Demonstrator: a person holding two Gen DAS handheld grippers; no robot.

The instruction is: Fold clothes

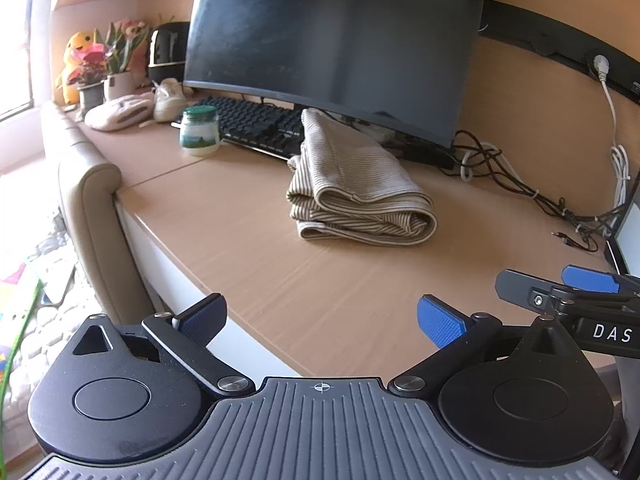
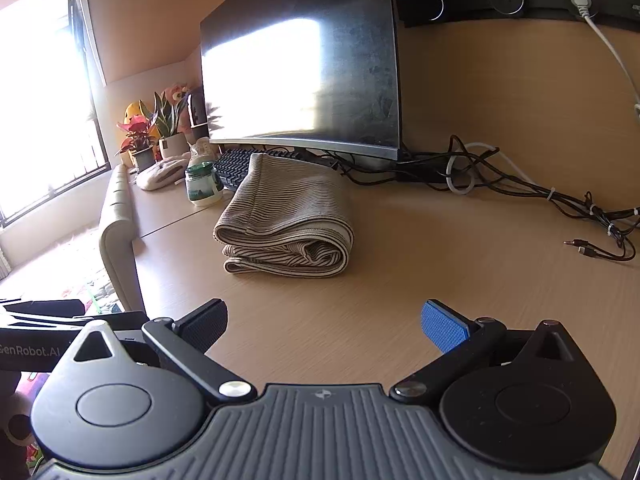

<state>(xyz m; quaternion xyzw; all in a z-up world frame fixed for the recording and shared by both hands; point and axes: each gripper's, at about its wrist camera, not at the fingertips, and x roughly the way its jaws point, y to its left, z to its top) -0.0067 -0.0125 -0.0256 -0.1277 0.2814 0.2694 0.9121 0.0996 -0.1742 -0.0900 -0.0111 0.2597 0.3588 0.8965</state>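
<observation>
Nearest to me: left tongs and right tongs, both spread wide over bare wood, gripping nothing; black linkages, ribbed grey bodies, blue textured pads.

Tabletop: pale wood grain, rounded front edge, with a seam across it.

Monitor: curved, dark, dusty screen; window glare shows on it in my right view.

Striped garment: ribbed knit, thin beige-and-brown stripes, folded into a thick, soft-edged rectangular bundle of several layers. It lies mid-tabletop, well ahead of both tongs. Its long axis runs from me toward the monitor; the layered edges face me, and the far end rests against the keyboard.

Cables: black and white, tangled at the right.

Jar: glass, green lid, left of the garment.
</observation>
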